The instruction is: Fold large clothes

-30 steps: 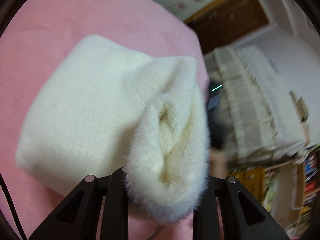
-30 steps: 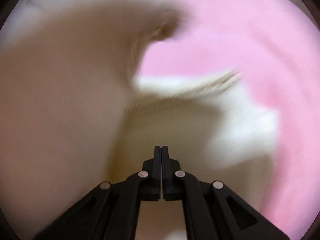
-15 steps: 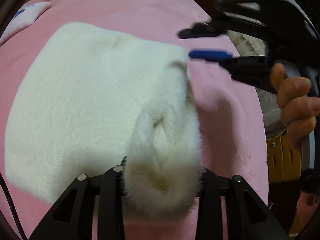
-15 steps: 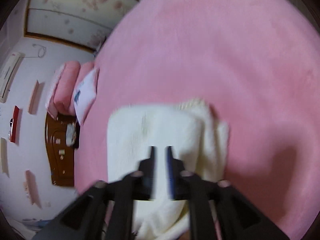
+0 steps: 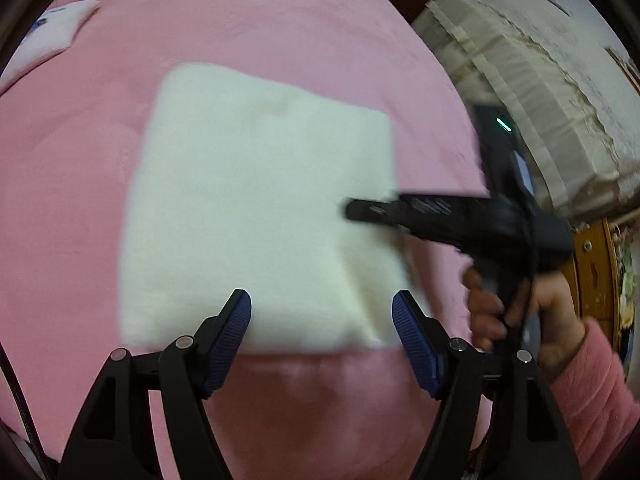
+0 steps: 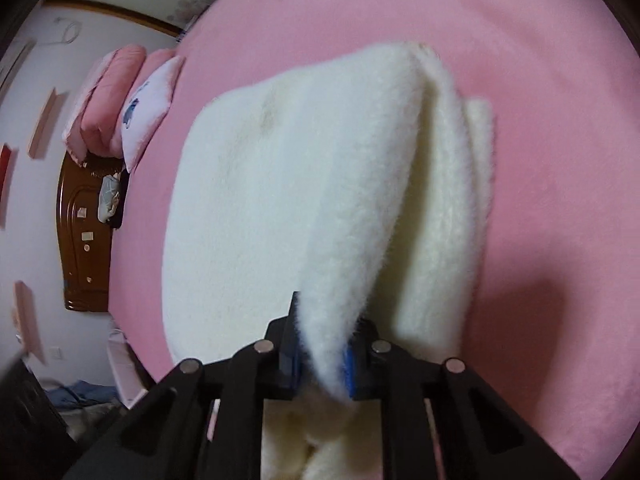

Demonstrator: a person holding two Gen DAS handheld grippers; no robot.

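Note:
A cream fluffy garment (image 5: 256, 200) lies folded into a rectangle on the pink bed (image 5: 280, 40). My left gripper (image 5: 320, 300) hovers over the garment's near edge, its jaws opening, with nothing between the blue pads (image 5: 232, 328). In the left wrist view my right gripper (image 5: 356, 212) reaches in from the right onto the garment's right edge. In the right wrist view the right gripper (image 6: 326, 320) has its jaws closing on a raised fold of the garment (image 6: 280, 180), and the pads press on the fur.
A hand in a pink sleeve (image 5: 520, 300) holds the right gripper. Pink pillows (image 6: 120, 100) and a wooden headboard (image 6: 84, 240) stand at the bed's head. A cream lace-covered stack (image 5: 520, 80) sits beyond the bed's right edge.
My left gripper has let go of the fluffy fold and opened wide, and the garment now lies flat. My right gripper has come in and closed on the garment's right edge.

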